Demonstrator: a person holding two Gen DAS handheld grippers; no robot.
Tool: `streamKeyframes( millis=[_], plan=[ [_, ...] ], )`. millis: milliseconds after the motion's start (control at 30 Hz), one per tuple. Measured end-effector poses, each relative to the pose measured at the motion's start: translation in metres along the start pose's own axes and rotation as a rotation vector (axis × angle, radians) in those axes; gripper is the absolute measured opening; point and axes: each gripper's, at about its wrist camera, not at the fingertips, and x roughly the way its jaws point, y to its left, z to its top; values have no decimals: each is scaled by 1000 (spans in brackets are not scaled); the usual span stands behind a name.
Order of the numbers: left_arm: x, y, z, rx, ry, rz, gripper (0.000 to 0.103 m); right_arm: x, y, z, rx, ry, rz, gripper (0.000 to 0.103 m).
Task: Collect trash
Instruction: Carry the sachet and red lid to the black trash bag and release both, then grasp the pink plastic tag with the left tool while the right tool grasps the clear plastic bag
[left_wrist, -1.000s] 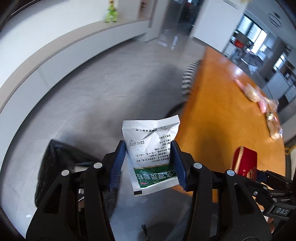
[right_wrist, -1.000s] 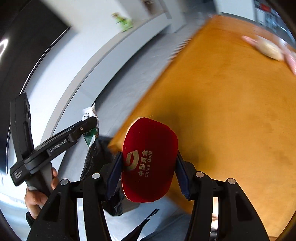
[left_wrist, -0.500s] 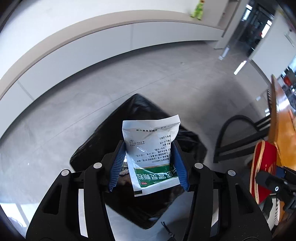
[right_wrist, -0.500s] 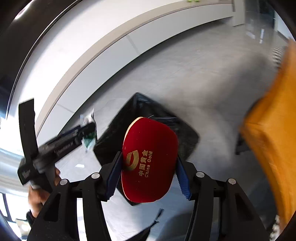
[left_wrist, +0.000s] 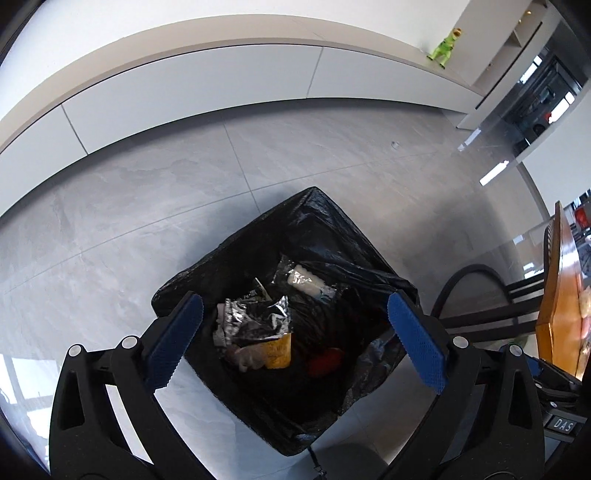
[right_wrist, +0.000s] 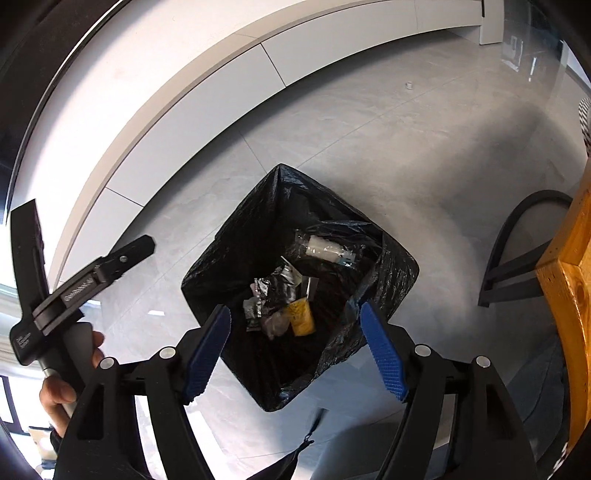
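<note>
A bin lined with a black bag (left_wrist: 295, 236) (right_wrist: 258, 229) stands on the grey floor, right below both grippers. Inside lie a crumpled silver wrapper (left_wrist: 255, 317) (right_wrist: 277, 284), a yellow packet (left_wrist: 279, 350) (right_wrist: 301, 317), a clear wrapper with a white piece (left_wrist: 306, 280) (right_wrist: 325, 249) and something red (left_wrist: 325, 363). My left gripper (left_wrist: 293, 299) hangs over the bin mouth, its jaws opening wide with nothing between them. My right gripper (right_wrist: 293, 308) is also above the bin, jaws opening and empty. The white and green sachet is not in sight.
The corner of the wooden table (left_wrist: 561, 295) (right_wrist: 569, 295) juts in at the right, with a black chair (left_wrist: 480, 295) (right_wrist: 517, 258) beside it. A person's hand (right_wrist: 62, 387) holds the left gripper's handle. A curved white wall bench runs behind, with a green toy (left_wrist: 445, 44) on it.
Both grippers swung from the table to above the bin. The left jaws spread and the sachet is gone from them; the right jaws spread and the red packet is gone too.
</note>
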Motion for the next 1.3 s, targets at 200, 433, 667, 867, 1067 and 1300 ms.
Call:
streamKeyframes(
  millis=[200,433,667,867,1067,1300],
  plan=[
    [-1,-31,-1,59,-1,-22,97,-19,-18,-6,20,-38,18,74],
    [-6,-94,-1,167,-10,-80,97,-56,-62,-13,86,-114,26,74],
    [-8,-177,-4,286,11,-164,97,-108,-127,-23,162,-194,-30,74],
    [-4,-263,-11,414,30,-218,97,-154,-200,-34,280,-257,-91,74],
    [-10,-351,-17,539,32,-266,97,-200,-270,-43,394,-309,-130,74],
    [-6,-447,-30,662,60,-331,97,-243,-351,-44,534,-349,-188,74]
  ],
)
